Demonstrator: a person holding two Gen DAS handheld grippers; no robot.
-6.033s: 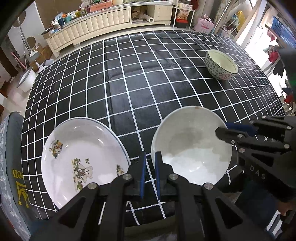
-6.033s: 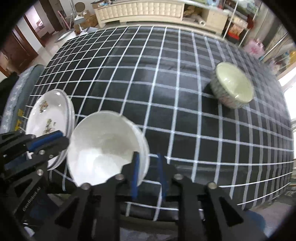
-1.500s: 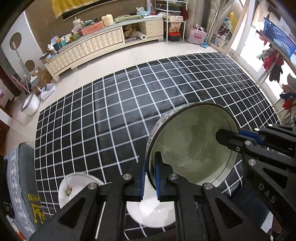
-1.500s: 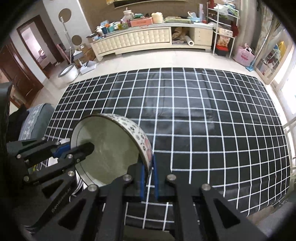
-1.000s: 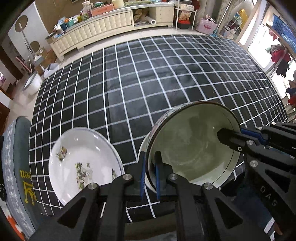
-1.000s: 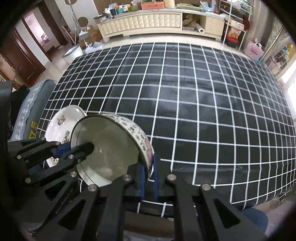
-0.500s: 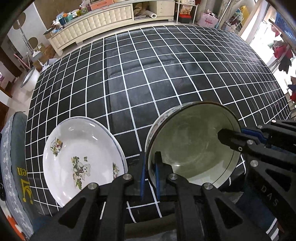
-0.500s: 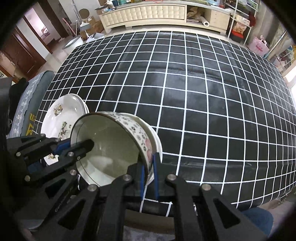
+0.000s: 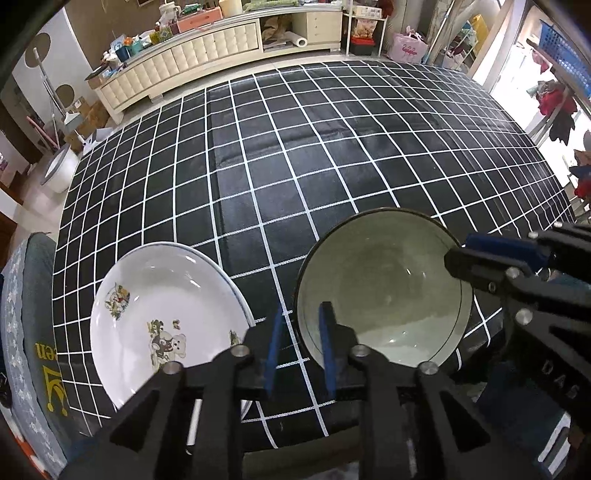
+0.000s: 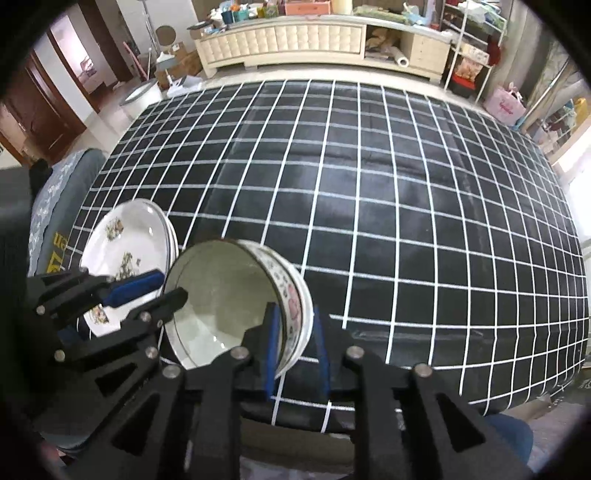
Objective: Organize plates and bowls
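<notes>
The floral bowl is straddled at opposite rims by the left gripper and right gripper; both jaws, just opening, are narrowly parted and unclamped.

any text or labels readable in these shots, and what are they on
"DAS" on the right gripper body, seen in the left wrist view.
"en", yellow letters cut off by the table, above a yellow crown-like mark, on the grey cushion.
Sideboard clutter: too small to read.
</notes>
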